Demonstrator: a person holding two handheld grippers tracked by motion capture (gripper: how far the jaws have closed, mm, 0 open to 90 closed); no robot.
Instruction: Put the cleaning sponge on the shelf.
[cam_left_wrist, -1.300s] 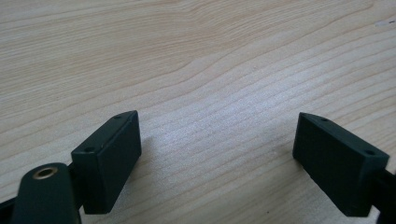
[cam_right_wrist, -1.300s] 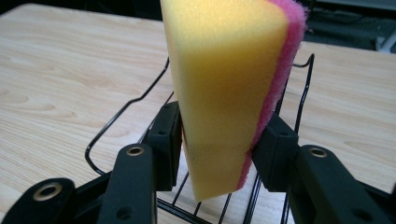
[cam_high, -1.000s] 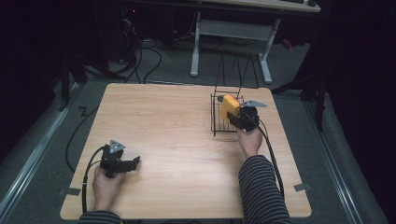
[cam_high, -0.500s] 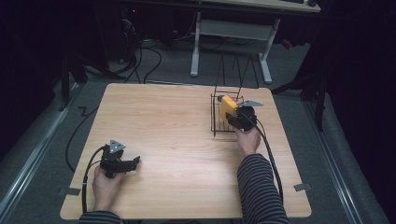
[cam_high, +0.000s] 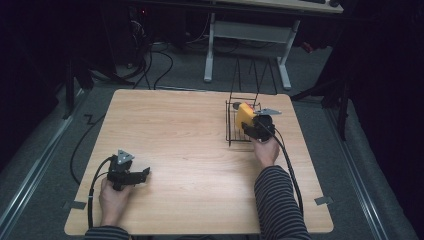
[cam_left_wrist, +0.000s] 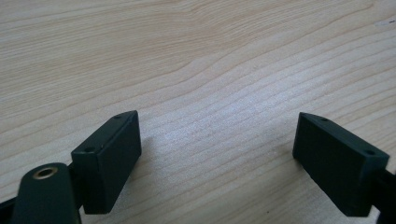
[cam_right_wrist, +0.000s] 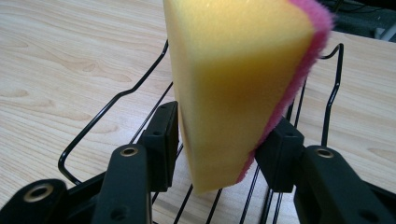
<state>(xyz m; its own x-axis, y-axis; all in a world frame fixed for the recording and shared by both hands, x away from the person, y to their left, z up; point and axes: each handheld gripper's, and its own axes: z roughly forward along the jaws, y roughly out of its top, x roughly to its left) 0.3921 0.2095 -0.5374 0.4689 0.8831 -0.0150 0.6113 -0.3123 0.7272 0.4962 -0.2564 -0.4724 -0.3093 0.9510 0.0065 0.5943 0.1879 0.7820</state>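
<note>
A yellow sponge (cam_right_wrist: 233, 93) with a pink scouring side stands on edge between the jaws of my right gripper (cam_right_wrist: 224, 135), over a black wire rack (cam_right_wrist: 112, 100). The jaws have just been opening, and both pads still touch the sponge's faces. From above, the sponge (cam_high: 243, 114) sits at the rack (cam_high: 228, 122) on the table's right side, with the right gripper (cam_high: 246, 123) reaching in from the near side. My left gripper (cam_high: 144, 173) rests low at the table's near left. Its jaws (cam_left_wrist: 217, 149) stand wide apart over bare wood with nothing between them.
The light wooden table (cam_high: 190, 150) spans the high view. A white desk frame (cam_high: 210, 45) and cables lie on the floor beyond the far edge. Each gripper's black cable trails off the near edge.
</note>
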